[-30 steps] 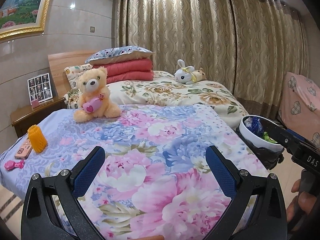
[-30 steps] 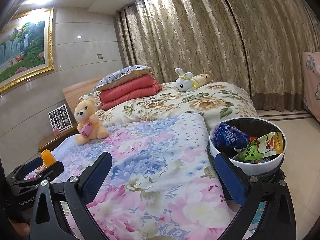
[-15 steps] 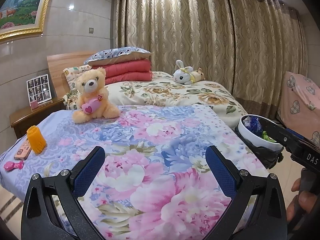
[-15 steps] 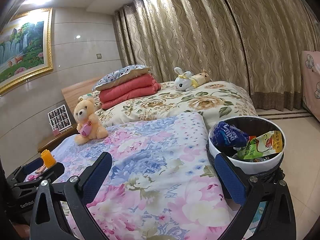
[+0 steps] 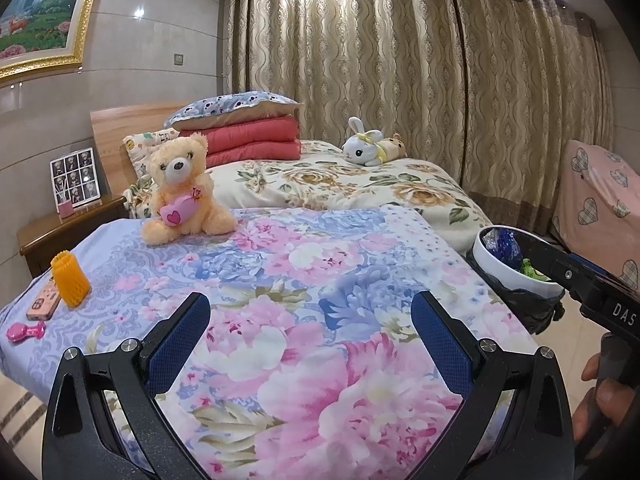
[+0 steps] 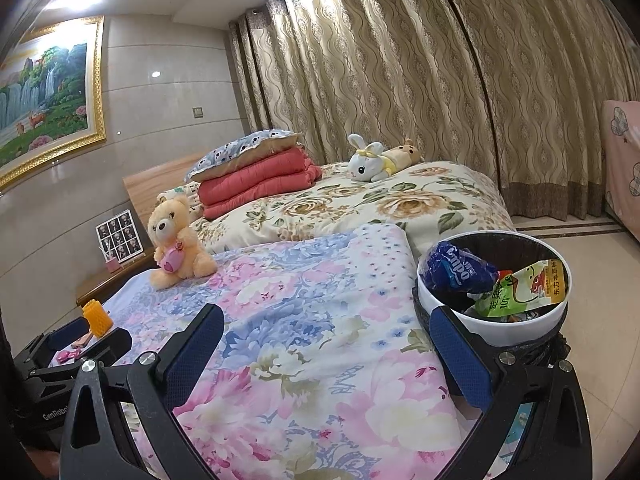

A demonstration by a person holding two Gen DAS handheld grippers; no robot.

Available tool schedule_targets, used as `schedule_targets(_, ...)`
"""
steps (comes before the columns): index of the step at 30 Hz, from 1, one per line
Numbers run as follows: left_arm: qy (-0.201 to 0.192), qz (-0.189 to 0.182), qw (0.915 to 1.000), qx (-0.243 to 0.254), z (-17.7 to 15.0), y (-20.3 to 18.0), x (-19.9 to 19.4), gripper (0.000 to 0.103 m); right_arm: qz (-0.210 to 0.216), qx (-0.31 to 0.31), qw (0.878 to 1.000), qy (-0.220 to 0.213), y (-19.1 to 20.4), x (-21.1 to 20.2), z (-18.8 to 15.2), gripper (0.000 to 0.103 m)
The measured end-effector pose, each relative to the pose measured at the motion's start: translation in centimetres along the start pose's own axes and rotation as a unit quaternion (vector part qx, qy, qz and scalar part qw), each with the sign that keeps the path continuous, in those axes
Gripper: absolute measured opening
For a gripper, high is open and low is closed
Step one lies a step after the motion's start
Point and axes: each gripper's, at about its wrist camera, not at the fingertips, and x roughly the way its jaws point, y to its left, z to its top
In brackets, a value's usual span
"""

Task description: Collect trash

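A white-rimmed trash bin point(image 6: 520, 332) with a black liner stands on the floor at the bed's right side; it also shows in the left wrist view point(image 5: 492, 268). It holds a blue snack bag point(image 6: 456, 272) and a green packet point(image 6: 524, 288). My left gripper point(image 5: 310, 340) is open and empty over the floral bedspread point(image 5: 320, 272). My right gripper point(image 6: 328, 356) is open and empty, its right finger just in front of the bin. An orange foam net point(image 5: 70, 284) stands at the bed's left edge, beside a pink remote-like object point(image 5: 44, 306) and a small pink item point(image 5: 24, 332).
A teddy bear point(image 5: 180, 192) sits on the bedspread. A plush rabbit point(image 5: 368, 148), folded red quilts point(image 5: 252, 140) and a pillow lie further back. A wooden nightstand point(image 5: 56, 228) with a photo frame is at left. Curtains hang behind. A pink-covered seat point(image 5: 600, 196) is at right.
Both views have drawn back slightly from the bed and bin. Both grippers stay open and empty.
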Motion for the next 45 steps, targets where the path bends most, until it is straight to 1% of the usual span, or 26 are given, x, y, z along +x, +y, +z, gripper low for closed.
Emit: schedule_targets(45,0.005,-0.006,1.0000,0.003,-0.36,-0.24,0.15,0.103,0.001,0.003,1.000,0.004,0.17,-0.02,-0.03,0.103)
